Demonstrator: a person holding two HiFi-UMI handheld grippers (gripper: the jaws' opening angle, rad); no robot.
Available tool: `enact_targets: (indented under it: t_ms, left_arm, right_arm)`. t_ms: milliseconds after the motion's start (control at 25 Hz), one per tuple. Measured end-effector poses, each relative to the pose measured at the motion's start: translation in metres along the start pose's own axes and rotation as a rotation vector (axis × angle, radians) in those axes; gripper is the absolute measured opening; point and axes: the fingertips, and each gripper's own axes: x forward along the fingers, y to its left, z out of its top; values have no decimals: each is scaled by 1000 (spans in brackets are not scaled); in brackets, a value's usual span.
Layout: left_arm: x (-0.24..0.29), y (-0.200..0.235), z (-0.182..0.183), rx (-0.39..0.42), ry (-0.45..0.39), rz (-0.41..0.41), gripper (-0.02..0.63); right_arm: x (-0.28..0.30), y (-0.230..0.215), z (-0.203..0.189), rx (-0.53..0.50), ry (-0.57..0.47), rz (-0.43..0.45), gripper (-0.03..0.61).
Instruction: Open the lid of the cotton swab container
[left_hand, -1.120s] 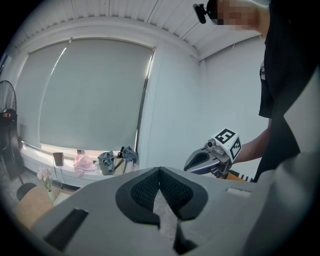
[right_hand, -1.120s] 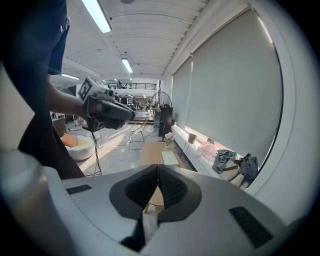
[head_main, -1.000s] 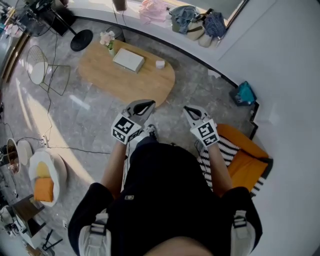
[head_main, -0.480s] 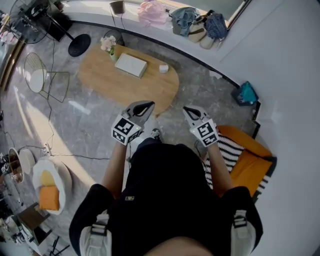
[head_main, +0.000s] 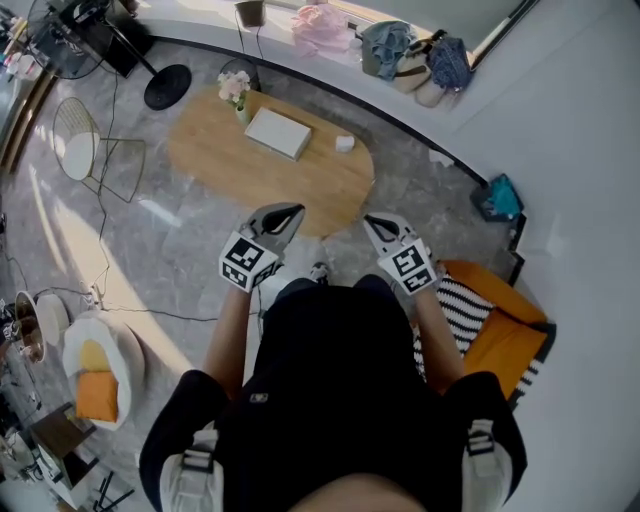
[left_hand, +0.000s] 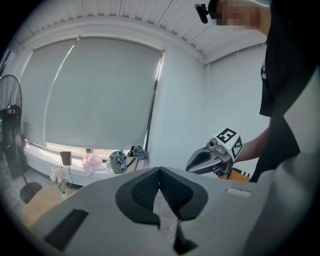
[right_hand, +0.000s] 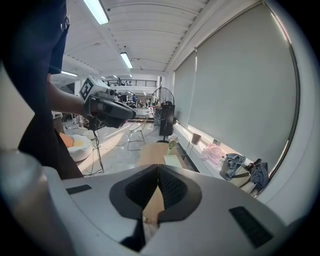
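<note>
**Both tongs empty, container on the table ahead, well out of reach**

Head view: The person stands on grey floor and holds both tools out in front at about the same height. The left gripper (head_main: 291, 212) and the right gripper (head_main: 371, 222) are each pressed together with nothing between the jaws. Beyond them is a low oval wooden table (head_main: 300, 185). On it are a flower vase (head_main: 238, 95), a flat white box (head_main: 278, 132), and a small white object (head_main: 344, 143) near the right end, close to the far edge. I take that object to be the cotton swab container, but it is too small here to make out a lid or hinge. Both grippers are well apart from it.

Left gripper view: The pads meet at the tip, closed on nothing. The other gripper shows to the right, also closed. Part of the table and the vase sit at the lower left. The container cannot be picked out here.

Right gripper view: The pads are together and empty. The table lies straight ahead past the tips, with the vase and the flat box on it. The container is not distinguishable.

Risks (judgement):
- The container looks light. A pull on the lid with nothing holding the body would probably lift or drag the whole thing.
- It sits near the table's edge, so a sideways nudge on approach could push it off.
- Both tongs need to be spread before contact. Arriving closed would only knock it.
- The lid seam is unseen, so the wrong face could be gripped.
- The flat white box could be mistaken for the target.
</note>
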Motion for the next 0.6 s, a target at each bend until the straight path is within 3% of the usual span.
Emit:
enact_targets:
  t_ms: [600]
  left_arm:
    - [-27,33,-5,-34,-41,57,0]
  right_arm:
    - [37,6,20,-66,28,44,-5]
